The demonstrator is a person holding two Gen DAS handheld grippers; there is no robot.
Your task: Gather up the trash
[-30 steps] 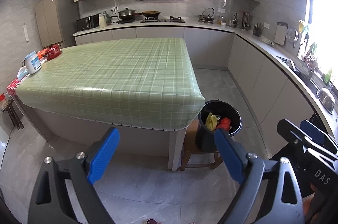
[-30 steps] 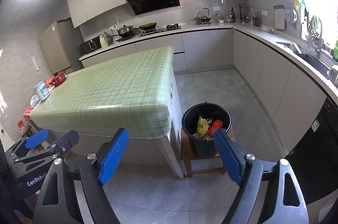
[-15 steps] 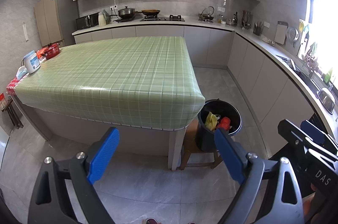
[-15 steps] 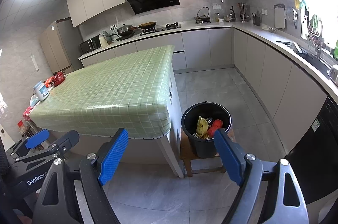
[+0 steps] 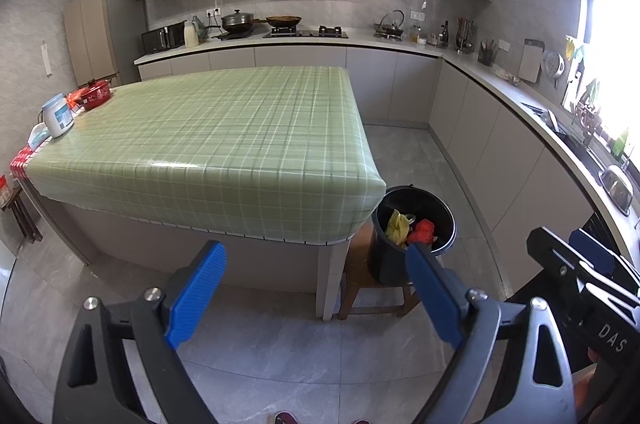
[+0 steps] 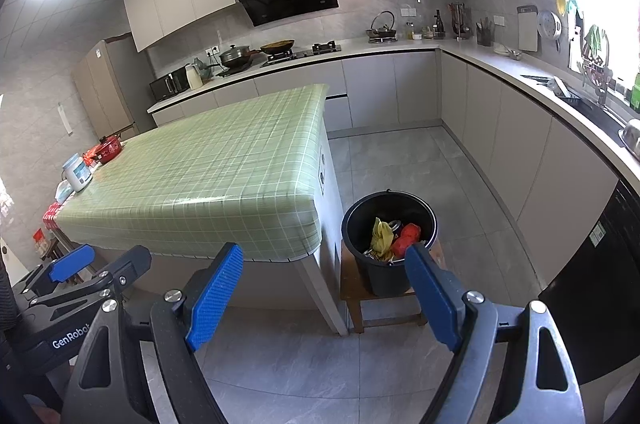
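A black bucket (image 5: 447, 220) (image 6: 356, 220) stands on a low wooden stool (image 6: 354, 286) at the near right corner of the table. It holds yellow trash (image 6: 380, 234), red trash (image 6: 406, 236) and a can. My left gripper (image 5: 314, 290) is open and empty, held back from the table above the floor. My right gripper (image 6: 322, 290) is open and empty, also back from the bucket. The right gripper shows at the right edge of the left wrist view (image 5: 580, 272); the left one shows at the left of the right wrist view (image 6: 80, 276).
The table with a green checked cloth (image 5: 224, 144) carries a white jar (image 5: 58, 114) and a red pot (image 5: 94, 94) at its far left. Grey counters run along the back and right walls (image 6: 520, 128). Grey tiled floor (image 6: 300, 364) lies below.
Both views have shifted very slightly; the grippers stay open and the bucket's contents are the same.
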